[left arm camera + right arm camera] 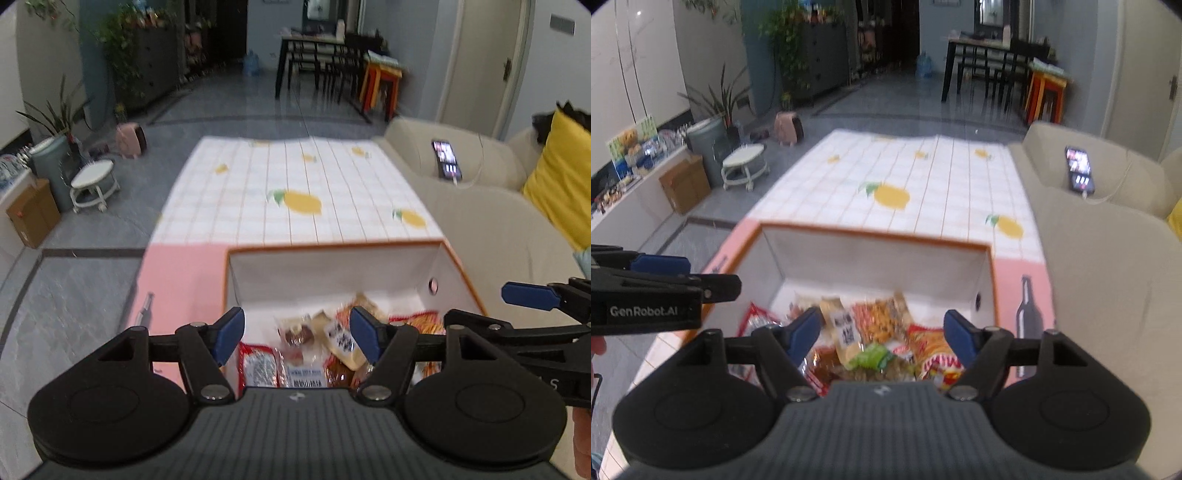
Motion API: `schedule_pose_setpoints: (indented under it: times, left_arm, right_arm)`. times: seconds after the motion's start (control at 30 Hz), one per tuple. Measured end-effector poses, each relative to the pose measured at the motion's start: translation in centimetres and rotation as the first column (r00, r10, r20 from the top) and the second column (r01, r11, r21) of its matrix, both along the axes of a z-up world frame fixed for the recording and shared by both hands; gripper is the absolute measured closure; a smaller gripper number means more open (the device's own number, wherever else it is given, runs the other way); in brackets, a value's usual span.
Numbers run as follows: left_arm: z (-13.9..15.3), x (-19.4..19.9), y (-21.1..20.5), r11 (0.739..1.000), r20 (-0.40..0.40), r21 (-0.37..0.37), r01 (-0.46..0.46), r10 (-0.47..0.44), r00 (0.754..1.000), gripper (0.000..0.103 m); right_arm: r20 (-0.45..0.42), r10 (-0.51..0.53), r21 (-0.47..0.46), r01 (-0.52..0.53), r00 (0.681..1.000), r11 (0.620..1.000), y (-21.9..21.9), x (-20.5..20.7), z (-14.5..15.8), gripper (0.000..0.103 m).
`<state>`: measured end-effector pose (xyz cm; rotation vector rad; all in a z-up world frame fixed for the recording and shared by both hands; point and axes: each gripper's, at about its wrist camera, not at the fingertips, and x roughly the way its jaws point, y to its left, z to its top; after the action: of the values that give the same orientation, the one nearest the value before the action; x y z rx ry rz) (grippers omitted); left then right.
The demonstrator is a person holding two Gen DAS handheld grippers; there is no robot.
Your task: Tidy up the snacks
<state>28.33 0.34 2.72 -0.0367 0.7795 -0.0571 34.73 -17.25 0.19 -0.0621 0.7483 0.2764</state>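
step: both tongs above box, nothing held | left gripper [297, 338] jaws wide, empty | right gripper [881, 338] jaws wide, empty | snacks [882, 332] piled inside the box [332, 253] on the table | advice: clear the box rim before reaching elsewhere

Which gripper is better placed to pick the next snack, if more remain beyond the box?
Neither clearly. The left gripper and right gripper both hang open and empty above the box, where the snacks lie. No loose snack shows on the tablecloth.
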Motion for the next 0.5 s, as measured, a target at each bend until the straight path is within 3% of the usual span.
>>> schedule_pose_setpoints:
  times: [0.27, 0.5]
  left_arm:
    - [5.3, -3.6, 0.2, 1.0, 0.131, 0.009, -0.02, 0.019, 0.991, 0.026]
    - [9.3, -8.1, -0.2, 0.999, 0.265, 0.018, -0.026, 0.021, 0.964, 0.026]
  right_arm:
    - [0.177, 0.006, -0.012, -0.004, 0.984, 1.0, 0.1, -4.8, 6.3, 0.029]
    - [0.316, -0.024, 0.009, 0.023, 0.948, 1.0, -0.7, -10.6, 10.9, 0.026]
